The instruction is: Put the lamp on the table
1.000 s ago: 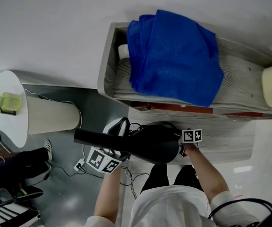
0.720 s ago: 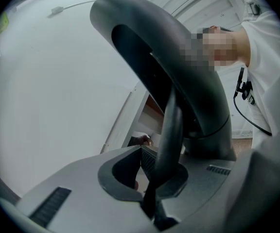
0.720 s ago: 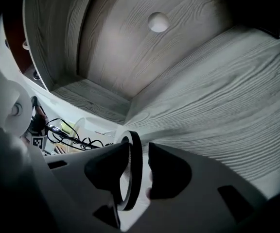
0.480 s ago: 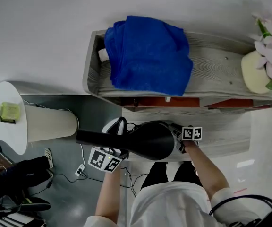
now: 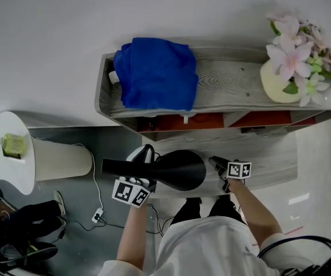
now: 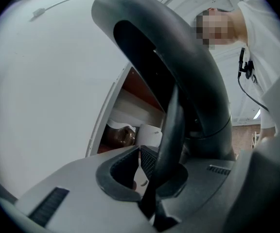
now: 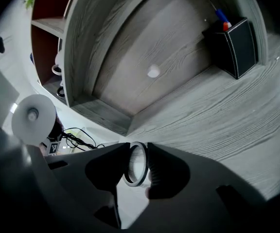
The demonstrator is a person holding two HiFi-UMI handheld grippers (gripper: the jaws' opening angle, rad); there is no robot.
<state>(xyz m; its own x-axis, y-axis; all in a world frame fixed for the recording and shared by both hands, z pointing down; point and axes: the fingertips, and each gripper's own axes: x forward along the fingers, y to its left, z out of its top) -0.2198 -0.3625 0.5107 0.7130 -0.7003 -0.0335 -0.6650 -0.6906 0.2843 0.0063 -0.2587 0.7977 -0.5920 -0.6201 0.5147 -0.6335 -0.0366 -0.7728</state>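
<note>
The left tongs (image 6: 159, 173) are pressed together on a thin dark bar of the black lamp (image 5: 177, 168), which lies level in the air with its stem over these tongs and its dome shade turned toward the right tongs (image 7: 137, 147). The right tongs stand just beside the shade, apart from it. Their jaws have just been closing a little and pinch a small ring (image 7: 135, 165) between the pads.

The grey wood-grain counter (image 7: 218, 115) runs below and ahead of the right tongs, and a black pen holder (image 7: 235, 47) stands on it well ahead. The lamp hangs at the counter's near left corner. Farther ahead of both tongs, a shelf (image 5: 228, 79) carries a blue towel (image 5: 154, 73) and a vase of pink flowers (image 5: 292, 68). A round white side table (image 5: 7, 148) stands well out beyond the left tongs.
</note>
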